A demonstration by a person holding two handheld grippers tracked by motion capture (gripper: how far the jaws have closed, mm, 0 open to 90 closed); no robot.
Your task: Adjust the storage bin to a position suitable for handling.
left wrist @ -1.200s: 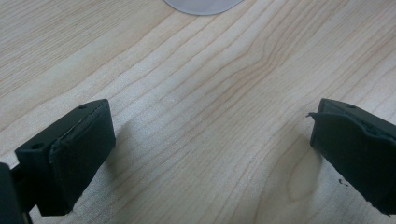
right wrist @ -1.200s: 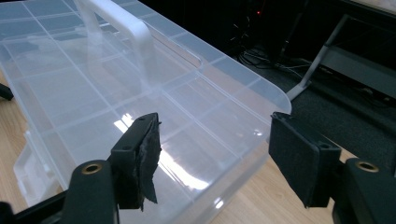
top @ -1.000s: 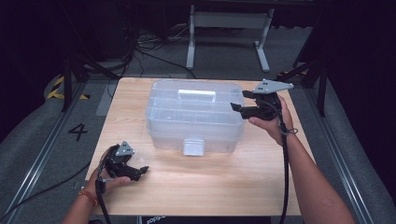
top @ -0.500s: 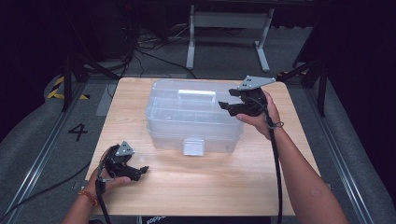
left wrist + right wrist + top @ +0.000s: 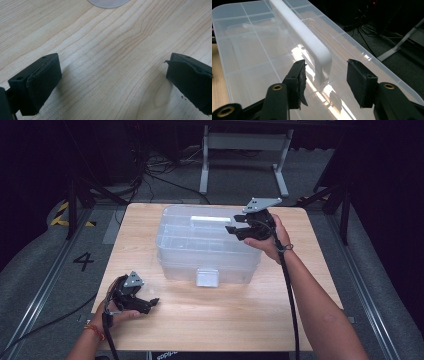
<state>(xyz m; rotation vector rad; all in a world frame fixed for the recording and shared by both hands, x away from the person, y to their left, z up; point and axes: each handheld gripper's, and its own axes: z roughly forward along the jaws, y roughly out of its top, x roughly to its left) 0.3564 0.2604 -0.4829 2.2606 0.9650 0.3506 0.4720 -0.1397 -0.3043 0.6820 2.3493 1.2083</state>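
Now right gripper [image 5: 235, 227] over handle [image 5: 312, 45].

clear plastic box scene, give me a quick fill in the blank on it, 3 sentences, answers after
1. The clear plastic storage box stands on a table made of ____.
2. The right claw has its jaws on either side of the box's white ____.
3. The left claw sits low over the table with its jaws ____ and nothing between them.

Missing words: wood; handle; open

Clear box [image 5: 200, 245], white handle [image 5: 307, 37], light wood-grain table [image 5: 240, 315], black jaws.
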